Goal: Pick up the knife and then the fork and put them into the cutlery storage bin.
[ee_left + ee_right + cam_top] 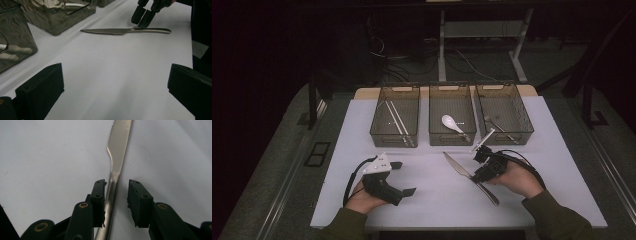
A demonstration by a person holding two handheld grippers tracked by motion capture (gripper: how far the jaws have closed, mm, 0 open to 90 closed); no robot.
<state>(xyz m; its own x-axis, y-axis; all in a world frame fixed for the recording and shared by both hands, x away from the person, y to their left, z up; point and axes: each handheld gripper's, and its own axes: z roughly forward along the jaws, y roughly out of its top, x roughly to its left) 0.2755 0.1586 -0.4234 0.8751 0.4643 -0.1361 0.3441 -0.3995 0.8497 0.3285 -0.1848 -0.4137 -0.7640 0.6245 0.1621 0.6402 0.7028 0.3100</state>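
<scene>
A steel table knife (455, 165) lies flat on the white table top (432, 200), blade toward the bins. My right gripper (477, 172) points down over its handle. In the right gripper view the knife (119, 142) runs up between the jaws of the right gripper (117, 187). The left pad (98, 195) is against the handle and a gap remains on the other side, so the jaws are open. My left gripper (403, 178) rests at the left of the table, jaws wide apart with nothing between them. The left gripper view shows the knife (125, 31) ahead with the right gripper (143, 17) over its handle.
Three dark see-through bins stand in a row at the back. The left bin (394, 136) holds chopsticks (398, 120), the middle bin (452, 139) a white spoon (451, 122), and the right bin (508, 137) a fork (497, 125). Beyond the table's edges the floor is dark.
</scene>
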